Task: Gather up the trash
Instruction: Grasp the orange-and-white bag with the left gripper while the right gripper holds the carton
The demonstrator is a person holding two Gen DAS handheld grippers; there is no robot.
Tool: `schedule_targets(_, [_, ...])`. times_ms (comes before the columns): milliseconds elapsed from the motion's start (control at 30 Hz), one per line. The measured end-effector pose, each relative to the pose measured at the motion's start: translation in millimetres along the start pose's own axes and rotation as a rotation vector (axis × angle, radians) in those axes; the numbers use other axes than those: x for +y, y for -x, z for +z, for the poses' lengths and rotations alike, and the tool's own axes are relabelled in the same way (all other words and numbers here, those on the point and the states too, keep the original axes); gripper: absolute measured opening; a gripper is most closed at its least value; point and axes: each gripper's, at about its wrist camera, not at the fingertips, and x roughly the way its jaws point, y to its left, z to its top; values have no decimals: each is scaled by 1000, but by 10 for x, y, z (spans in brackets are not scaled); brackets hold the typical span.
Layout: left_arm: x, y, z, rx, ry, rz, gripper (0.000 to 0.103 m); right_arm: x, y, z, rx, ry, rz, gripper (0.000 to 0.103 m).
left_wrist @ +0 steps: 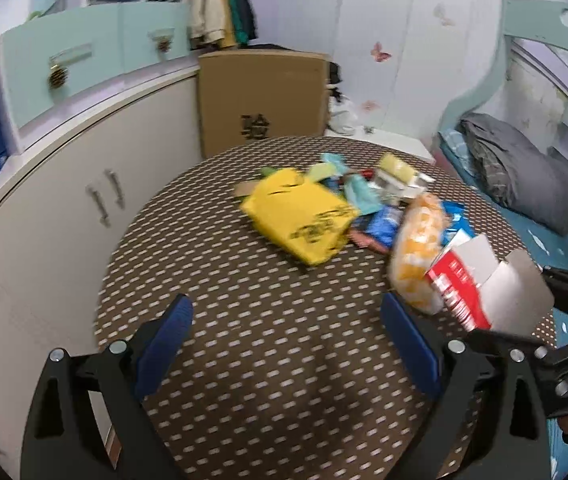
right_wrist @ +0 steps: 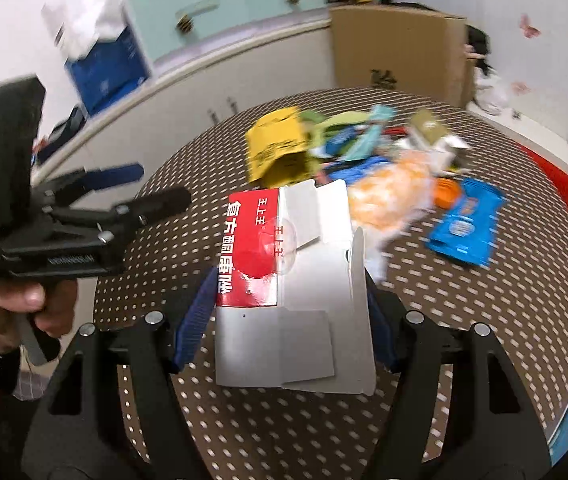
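Carton, red and white, sits pinched between the right gripper's blue pads above the table. Left gripper is spread, empty.

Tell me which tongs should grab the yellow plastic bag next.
Left. The left tongs are open and empty, facing the yellow plastic bag; the right tongs already clamp the red-and-white cardboard box.

Carton between right gripper jaws above table; wrapper heap behind; cardboard box beyond table.
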Motion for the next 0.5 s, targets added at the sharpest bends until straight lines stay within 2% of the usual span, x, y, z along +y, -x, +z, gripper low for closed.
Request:
schedule_targets(267, [-645, -380, 184, 22, -119, -106, 93, -612, 400, -145, -82, -197, -101, 67])
schedule_targets(500, [-980, -811, 243, 97, -162, -129, 93, -978, 640, -333, -125, -309, -153, 67])
